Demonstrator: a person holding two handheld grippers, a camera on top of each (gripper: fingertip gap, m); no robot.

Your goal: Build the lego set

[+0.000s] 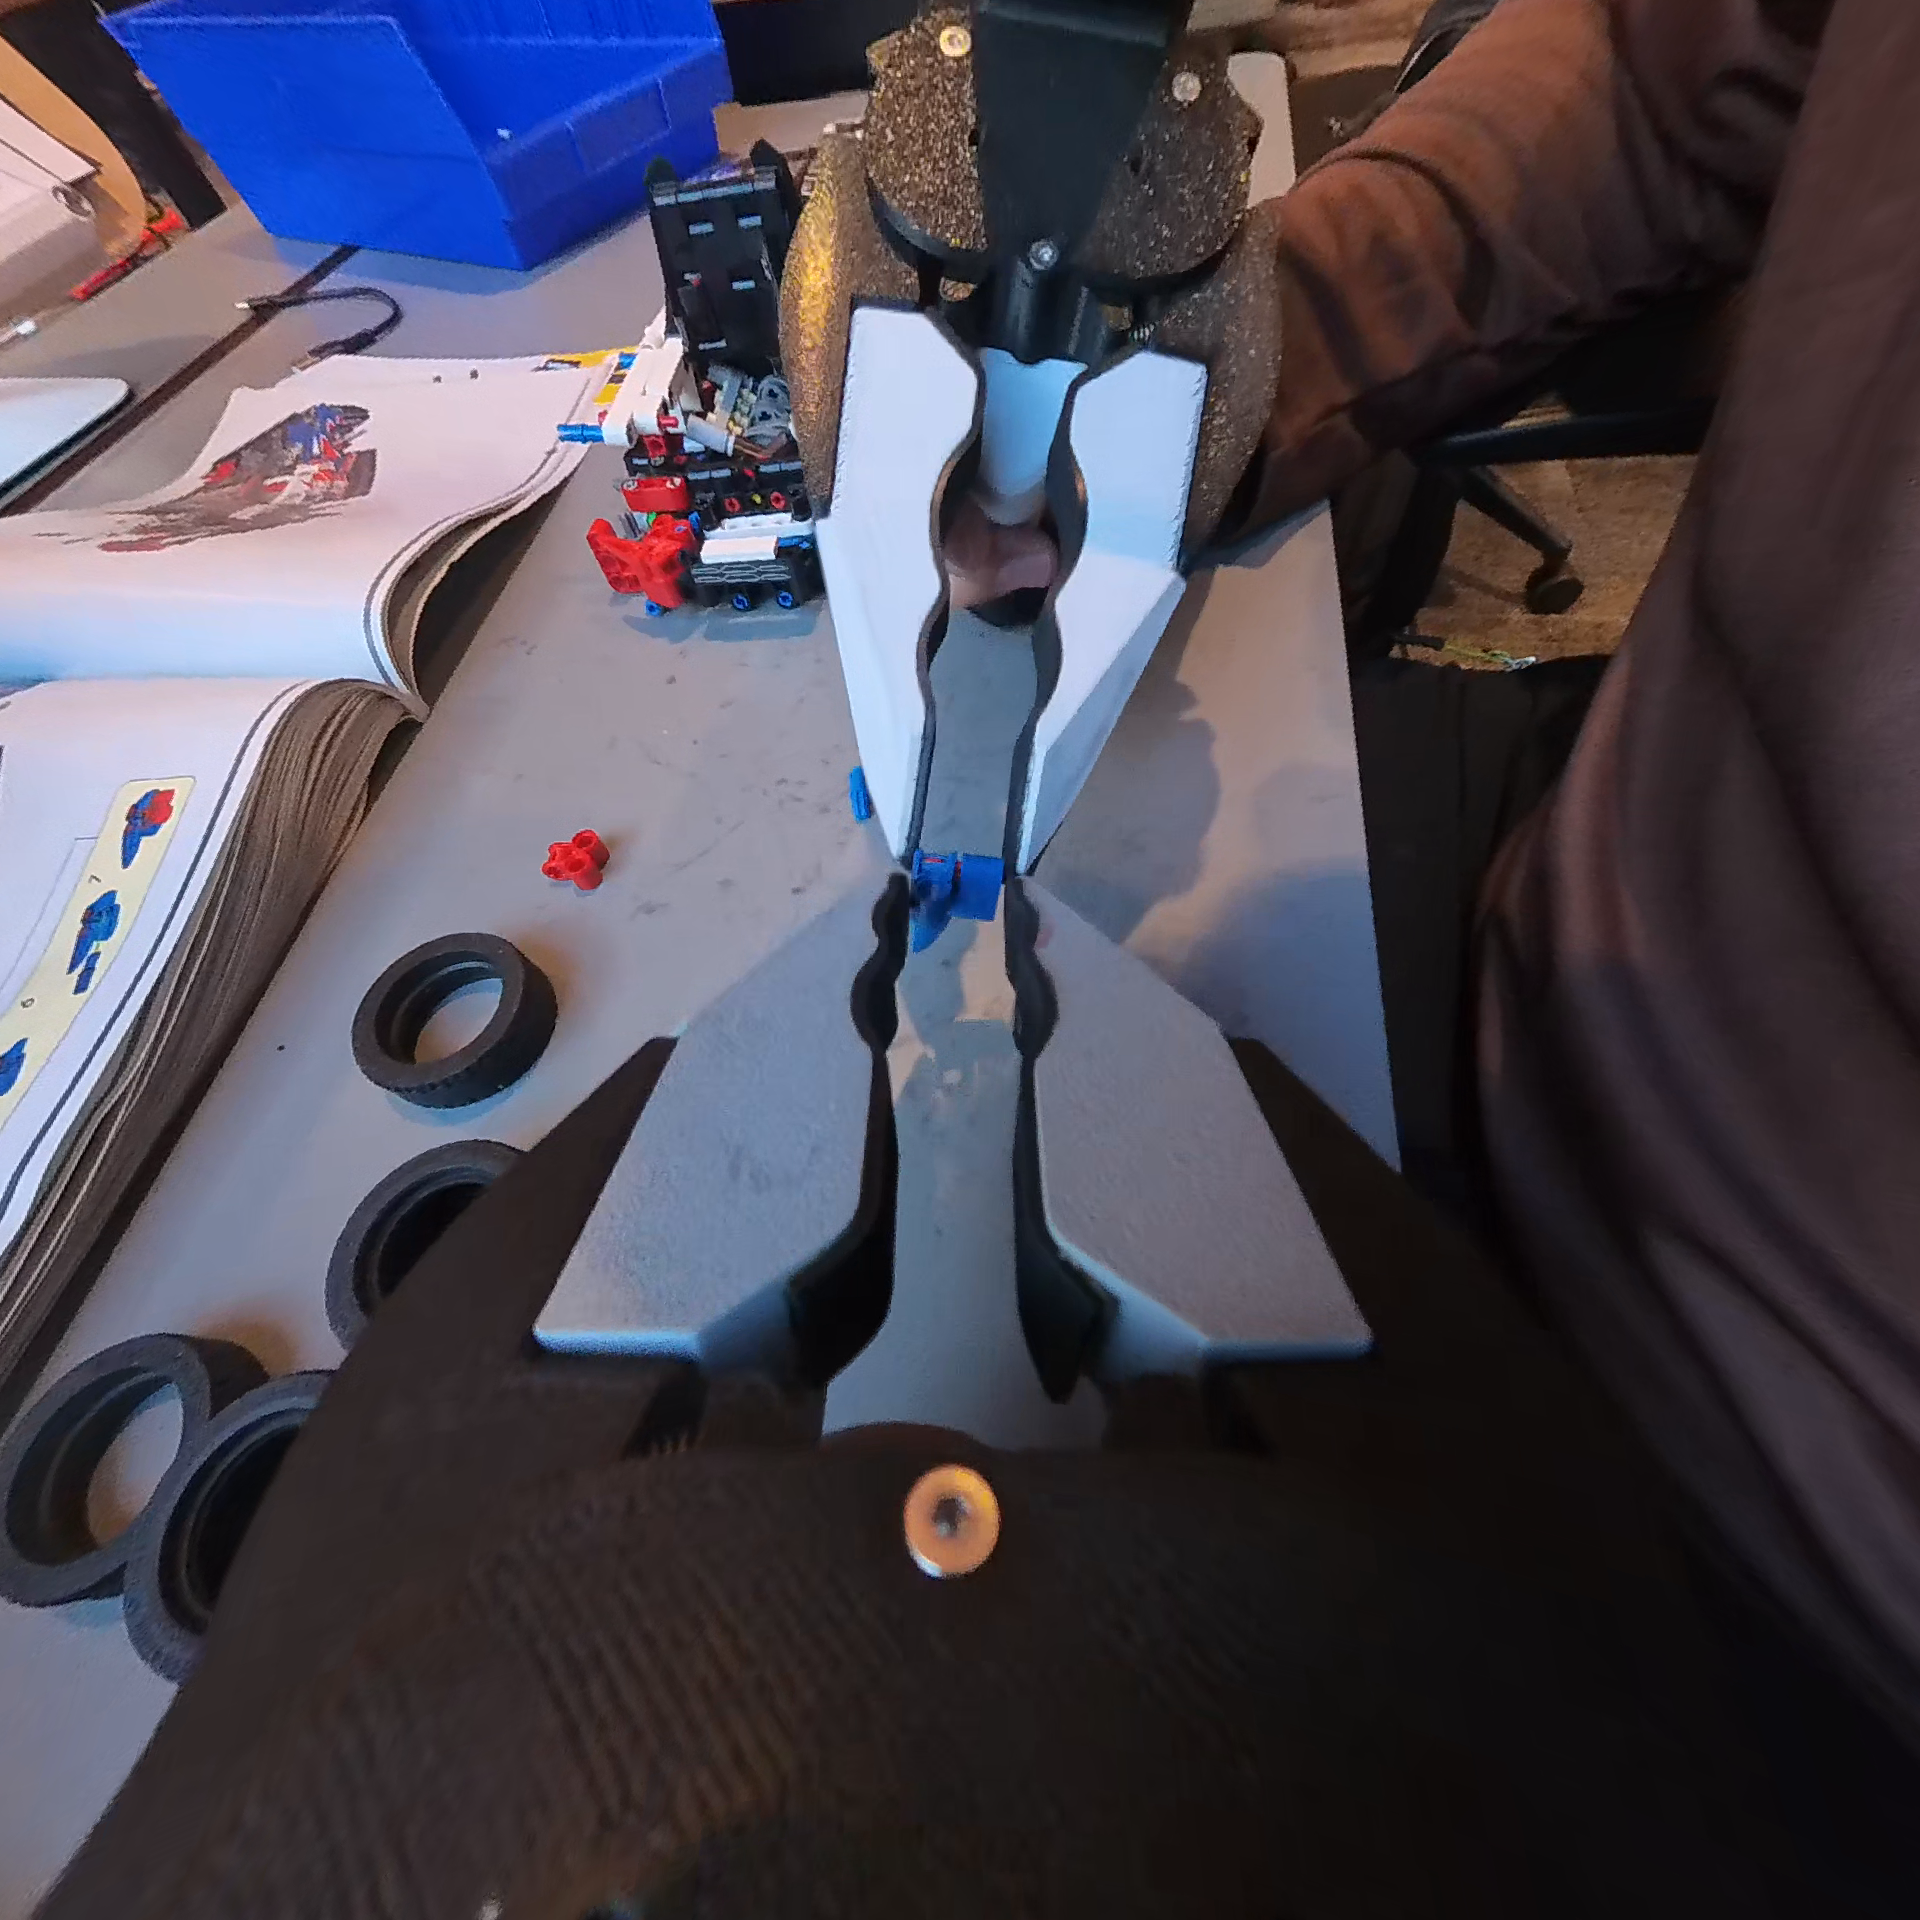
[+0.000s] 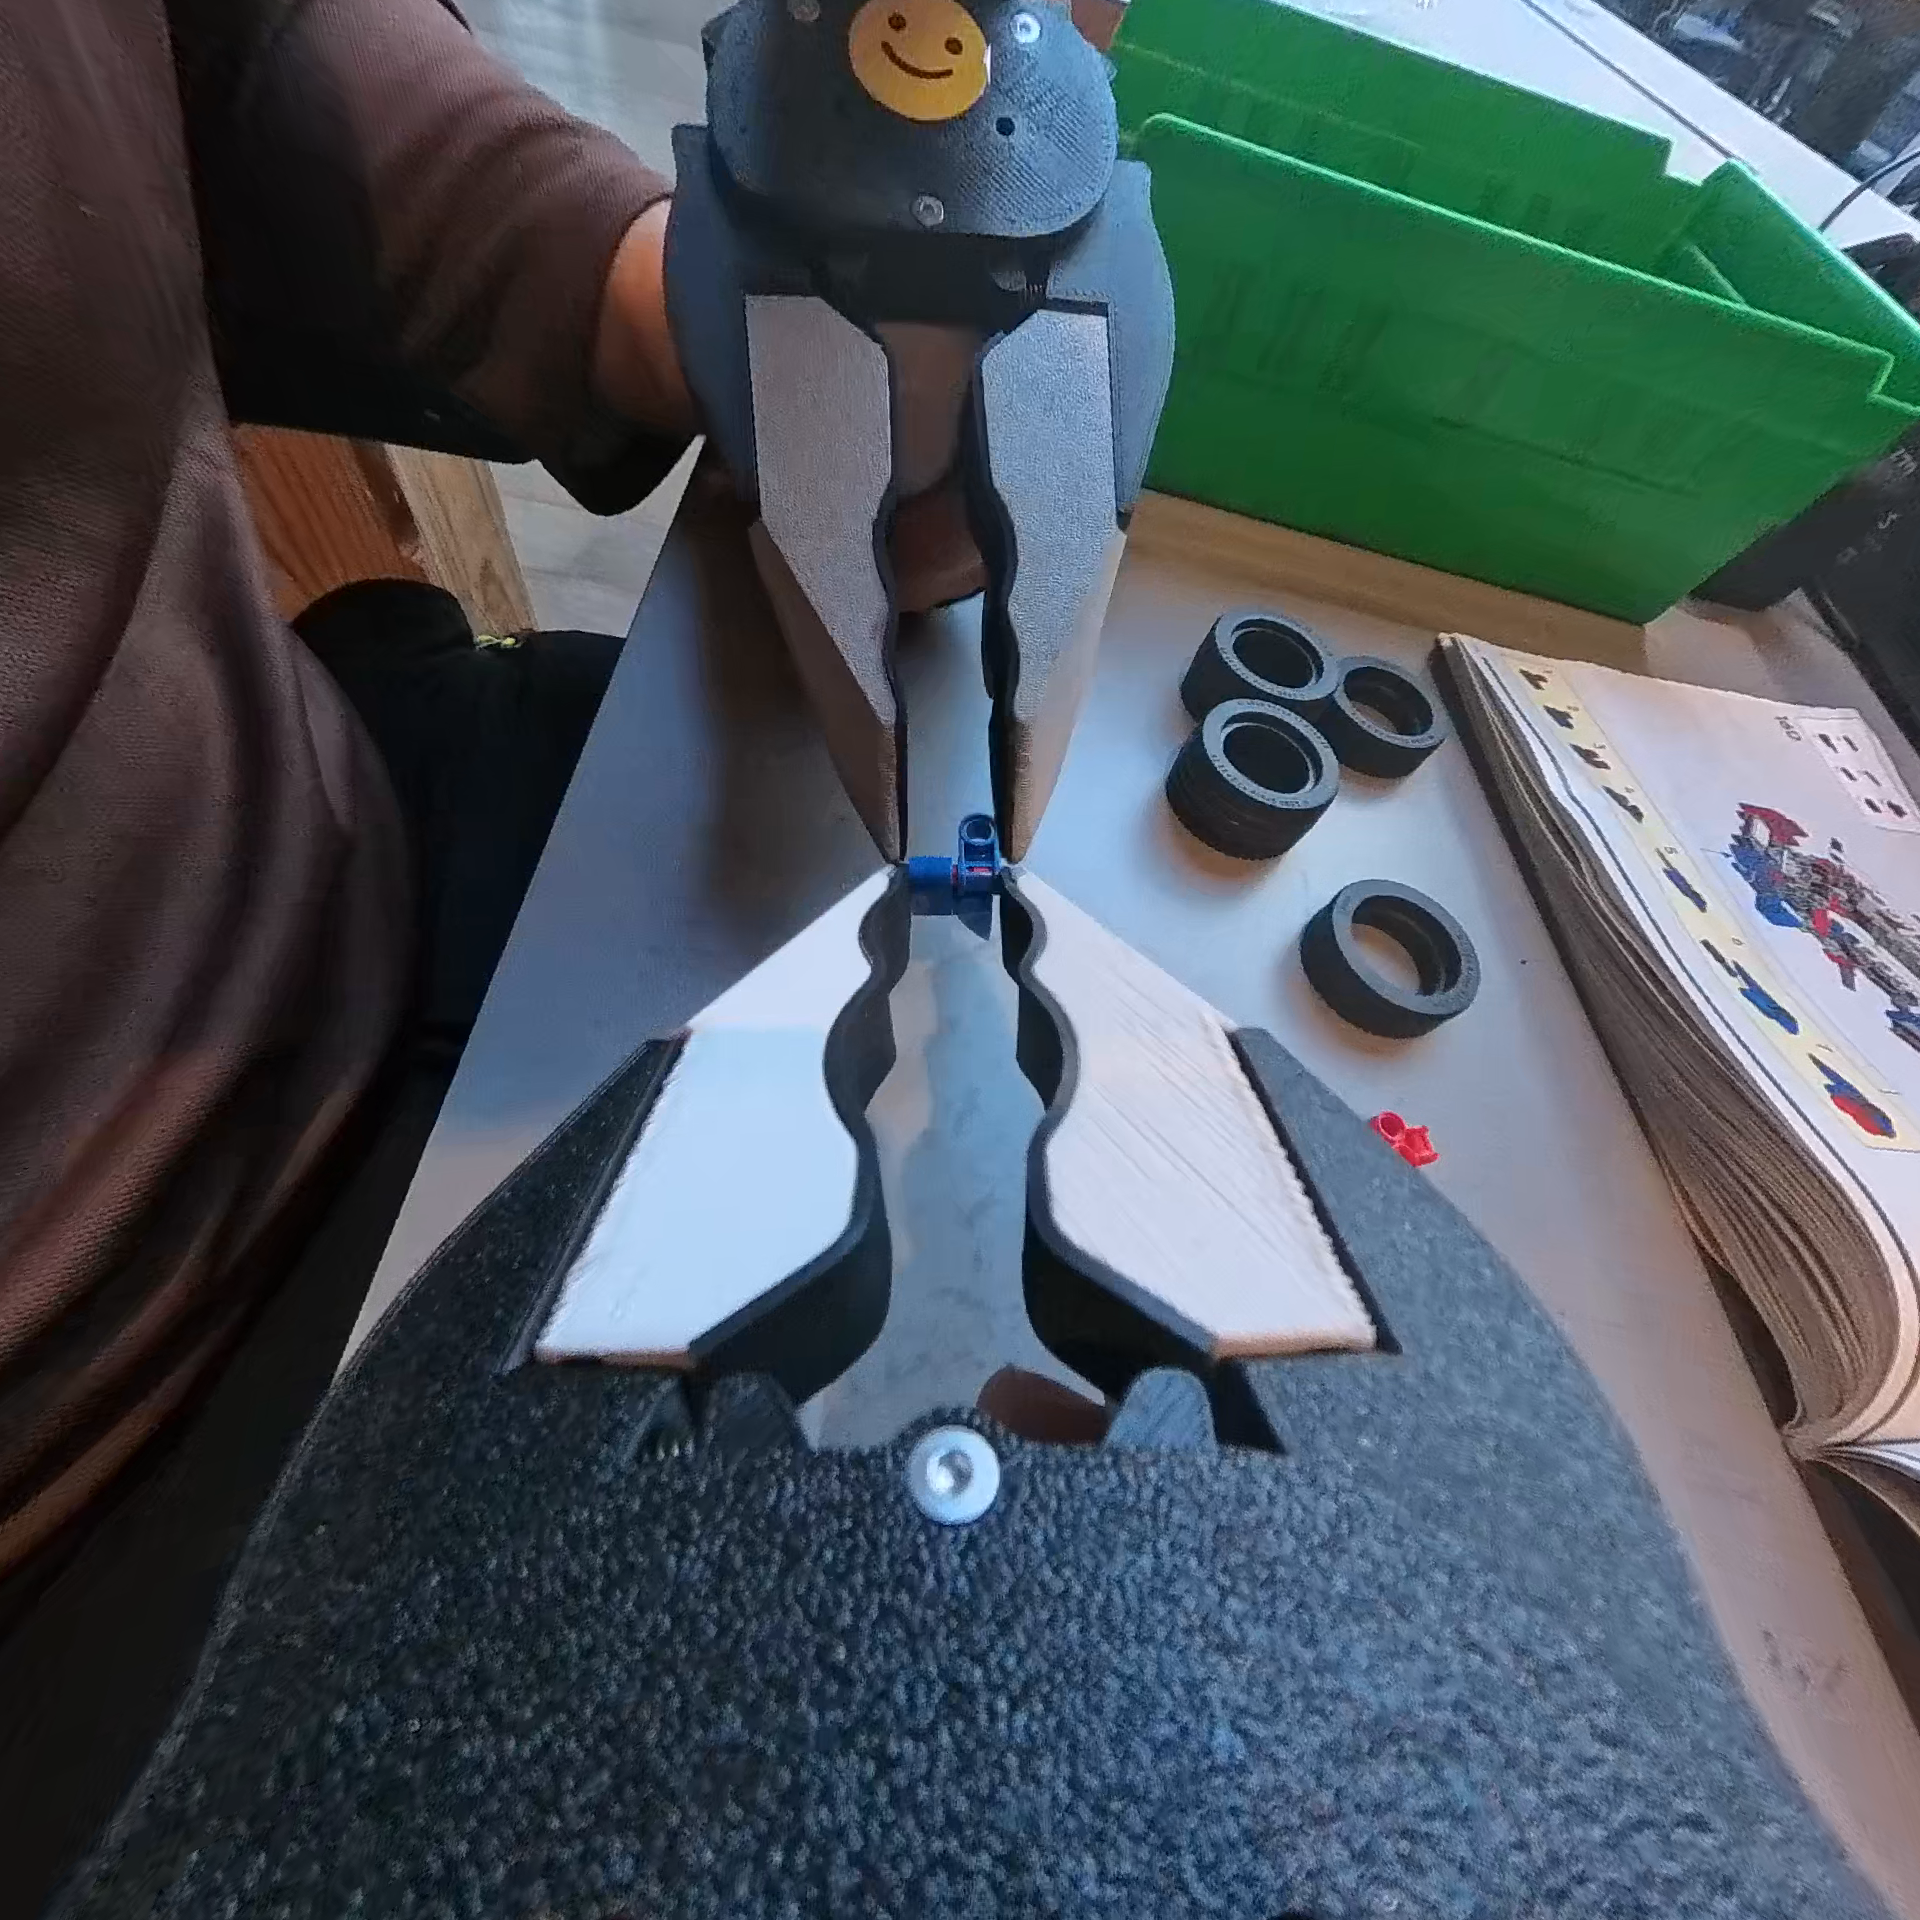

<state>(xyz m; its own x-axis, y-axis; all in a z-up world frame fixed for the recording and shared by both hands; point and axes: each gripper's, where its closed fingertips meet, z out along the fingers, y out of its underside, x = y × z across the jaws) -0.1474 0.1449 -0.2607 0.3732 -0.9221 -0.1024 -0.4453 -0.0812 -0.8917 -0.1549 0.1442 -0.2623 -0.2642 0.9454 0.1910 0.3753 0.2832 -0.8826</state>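
Observation:
A small blue Lego piece (image 1: pixel 954 881) made of a pin and a connector with a red bit hangs above the grey table (image 1: pixel 665 727). My left gripper (image 1: pixel 953 891) and my right gripper (image 1: pixel 963 857) meet tip to tip, both closed on it. In the right wrist view the blue piece (image 2: pixel 951 871) sits between my right gripper (image 2: pixel 951 885) and the left gripper (image 2: pixel 951 847) opposite. A partly built black, white and red model (image 1: pixel 727 447) stands on the table behind. A small red connector (image 1: pixel 575 858) lies loose on the table and also shows in the right wrist view (image 2: pixel 1405 1137).
Several black tyres (image 1: pixel 454 1020) (image 2: pixel 1389 956) lie beside an open instruction book (image 1: pixel 260 499) (image 2: pixel 1714 935). A blue bin (image 1: pixel 436 125) and a green bin (image 2: pixel 1455 364) stand at the table ends. Another small blue part (image 1: pixel 858 795) lies on the table. The table edge (image 1: pixel 1351 831) borders a person's sleeve. The right tips stand about 11 centimeters off the small red connector (image 1: pixel 575 858). It turns up in the right wrist view (image 2: pixel 1398 1139) as well.

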